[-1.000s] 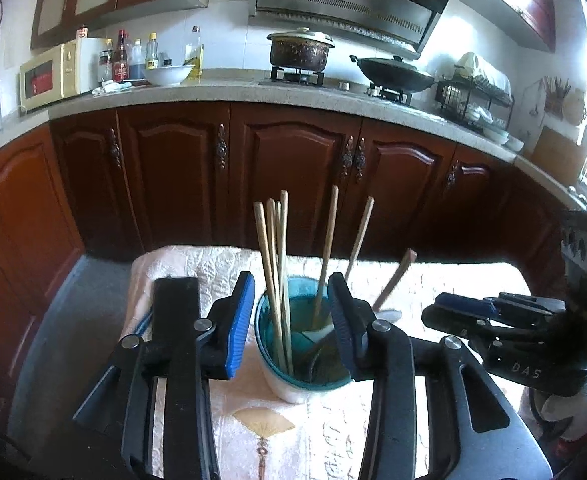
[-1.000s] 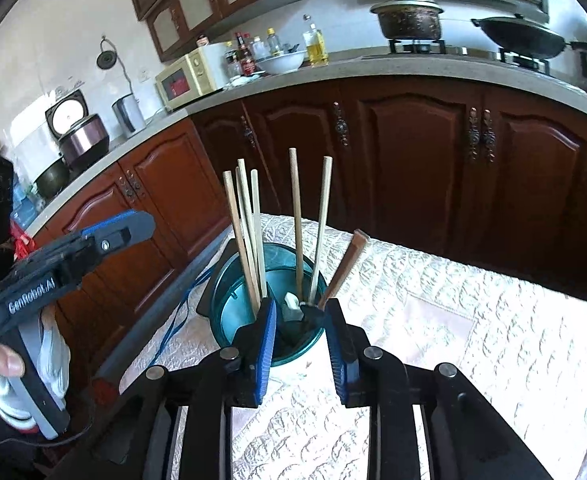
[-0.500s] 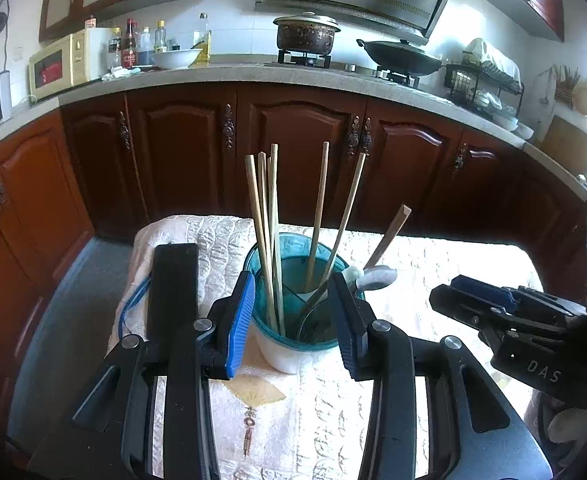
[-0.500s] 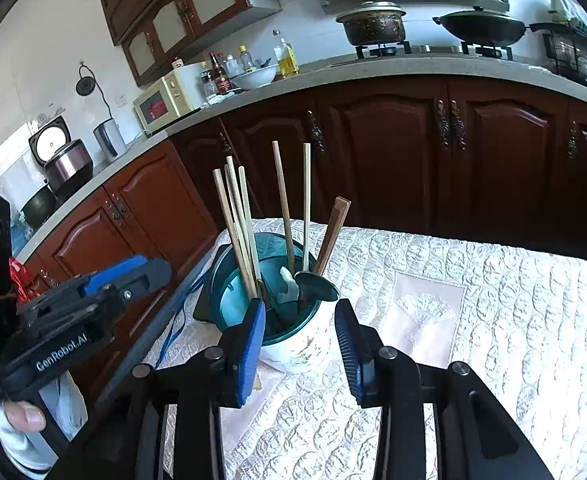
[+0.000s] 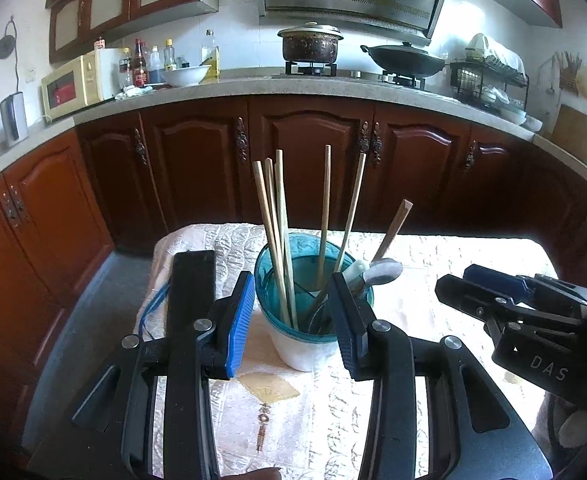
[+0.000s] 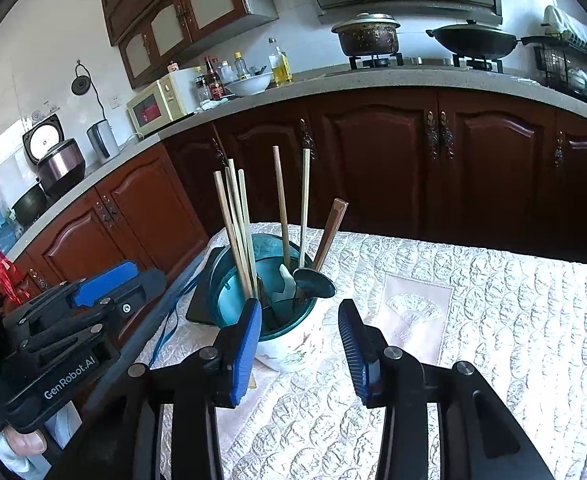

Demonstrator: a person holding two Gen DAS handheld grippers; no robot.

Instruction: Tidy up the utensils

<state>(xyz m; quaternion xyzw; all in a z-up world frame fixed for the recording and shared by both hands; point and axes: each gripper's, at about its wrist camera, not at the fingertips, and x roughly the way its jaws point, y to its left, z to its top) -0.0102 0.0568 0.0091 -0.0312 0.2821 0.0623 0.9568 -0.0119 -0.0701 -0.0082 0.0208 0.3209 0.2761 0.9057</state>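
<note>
A white holder with a teal insert [image 5: 305, 344] [image 6: 289, 344] stands on the cloth-covered table. Several wooden chopsticks [image 5: 277, 216] [image 6: 237, 224] stand upright in it. A wooden-handled spoon [image 5: 389, 228] [image 6: 329, 232] leans over its right rim beside a white utensil [image 5: 353, 272]. My left gripper [image 5: 293, 324] [image 6: 149, 276] is open to the left of the holder and clear of it. My right gripper [image 6: 301, 340] [image 5: 457, 284] is short of the holder on its right. Its jaws are opening, with nothing between the pads.
A black flat slab [image 6: 201, 300] and a blue cable [image 6: 169, 320] lie left of the holder near the table's left edge. The quilted cream cloth [image 6: 473, 300] stretches to the right. Dark wood cabinets [image 5: 313, 168] and a counter with cookware stand behind.
My right gripper has drawn back from the holder's rim and its jaws have widened. The spoon head now rests over the rim. My left gripper shifted a little, its jaws unchanged.
</note>
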